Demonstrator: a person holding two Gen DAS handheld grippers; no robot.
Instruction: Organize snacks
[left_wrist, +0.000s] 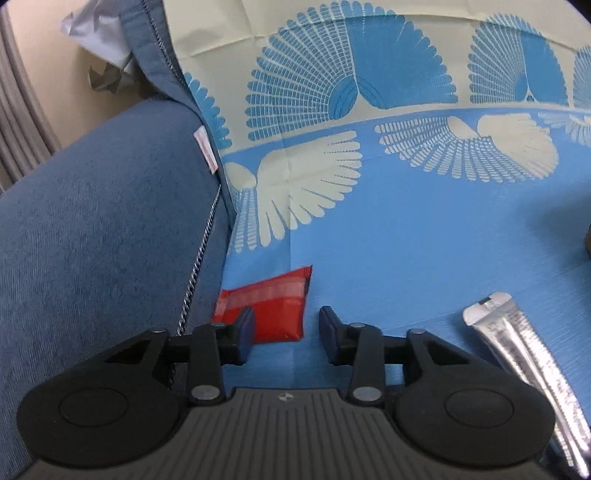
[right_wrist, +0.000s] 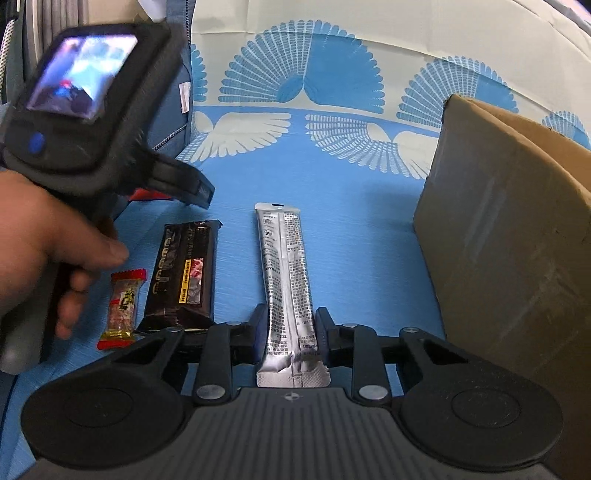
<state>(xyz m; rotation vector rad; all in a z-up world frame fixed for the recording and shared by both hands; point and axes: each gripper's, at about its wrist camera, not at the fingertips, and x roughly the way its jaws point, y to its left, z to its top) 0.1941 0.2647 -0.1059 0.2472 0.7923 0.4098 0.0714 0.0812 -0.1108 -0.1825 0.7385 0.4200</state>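
Note:
My left gripper (left_wrist: 286, 328) is open just above the blue cloth, and a red snack packet (left_wrist: 277, 302) lies right in front of it, partly behind the left finger (left_wrist: 243, 328). In the right wrist view a long silver stick packet (right_wrist: 284, 258) lies lengthwise on the cloth. My right gripper (right_wrist: 291, 332) is shut on its near end, both pads against its edges. To its left lie a dark chocolate bar (right_wrist: 184, 269) and a small red-ended candy (right_wrist: 123, 302). A hand holds the left gripper (right_wrist: 199, 192) beyond them.
A blue zippered fabric bag (left_wrist: 92, 221) fills the left side, touching the red packet's corner. A brown cardboard box (right_wrist: 498, 240) stands close on the right. The blue and cream patterned cloth (right_wrist: 351, 206) covers the surface between them.

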